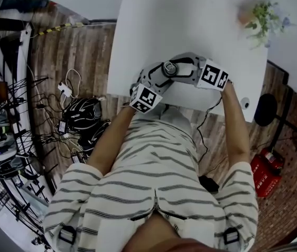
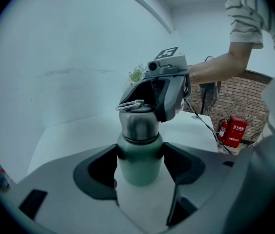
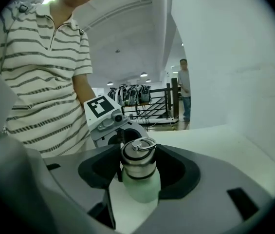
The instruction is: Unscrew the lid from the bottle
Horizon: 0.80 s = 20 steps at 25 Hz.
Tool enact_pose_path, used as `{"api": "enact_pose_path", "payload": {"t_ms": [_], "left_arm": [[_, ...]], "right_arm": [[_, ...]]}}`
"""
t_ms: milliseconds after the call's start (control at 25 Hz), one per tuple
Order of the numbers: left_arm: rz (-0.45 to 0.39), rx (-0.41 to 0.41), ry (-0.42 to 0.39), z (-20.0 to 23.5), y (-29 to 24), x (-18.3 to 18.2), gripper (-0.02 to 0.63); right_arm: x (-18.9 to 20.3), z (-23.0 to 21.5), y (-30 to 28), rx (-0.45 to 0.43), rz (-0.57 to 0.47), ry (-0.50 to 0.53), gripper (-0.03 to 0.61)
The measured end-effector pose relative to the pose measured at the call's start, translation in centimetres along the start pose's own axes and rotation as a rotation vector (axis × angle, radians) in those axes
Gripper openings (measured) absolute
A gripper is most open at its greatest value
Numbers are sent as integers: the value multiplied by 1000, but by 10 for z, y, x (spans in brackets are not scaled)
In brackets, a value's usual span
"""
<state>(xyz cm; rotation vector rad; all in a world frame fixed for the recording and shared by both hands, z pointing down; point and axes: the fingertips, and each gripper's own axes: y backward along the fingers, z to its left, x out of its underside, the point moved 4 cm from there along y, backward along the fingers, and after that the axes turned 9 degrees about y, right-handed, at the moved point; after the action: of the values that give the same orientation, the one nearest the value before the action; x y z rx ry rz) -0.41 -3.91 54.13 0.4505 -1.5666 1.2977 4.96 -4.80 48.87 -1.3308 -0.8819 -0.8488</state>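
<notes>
the unscrewing itself looks to be in hand: the left gripper [image 2: 139, 156] has its jaws clamped on the green body of the bottle [image 2: 139, 169] at the near edge of the white table [image 1: 164, 20], and the right gripper [image 3: 139, 165] has its jaws closed round the steel lid [image 3: 137, 161]. the next move likely calls for twisting the lid against a steady left hold, then lifting it straight off. the bottle stands about upright, long axis vertical, lid pointing up.
</notes>
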Motion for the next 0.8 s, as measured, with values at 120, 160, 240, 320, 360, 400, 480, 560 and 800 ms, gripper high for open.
{"api": "enact_pose_path", "payload": {"t_ms": [120,160,240,320,360,400,480,560,800], "left_arm": [[-6,1,4,1,2,0,298],[-7,2,6,1,3,0,298],[-3,4,7,0,3,1,298],[-5,5,6,0,3,1,298],[-6,5,6,0,2,0,298],[-5,6,6,0,2,0,298],[-5,6,8,0,1,0,298],[-3,5,8,0,0,1,298],[-9,1,7,0,-2,-1,298]], "right_arm": [[-2,-1,-2,-26,15,13,239],[-3,-1,-3,-29,15,18,239],[-4,0,-3,-26,18,18,239],[-5,0,-3,-11,22,-1,244],[-5,1,-3,5,21,-13,259],[-7,1,-1,32,18,-21,298],[-11,1,5,129,1,-26,320],[-14,3,13,262,-34,-44,322],[-7,22,10,629,-40,-158,327]]}}
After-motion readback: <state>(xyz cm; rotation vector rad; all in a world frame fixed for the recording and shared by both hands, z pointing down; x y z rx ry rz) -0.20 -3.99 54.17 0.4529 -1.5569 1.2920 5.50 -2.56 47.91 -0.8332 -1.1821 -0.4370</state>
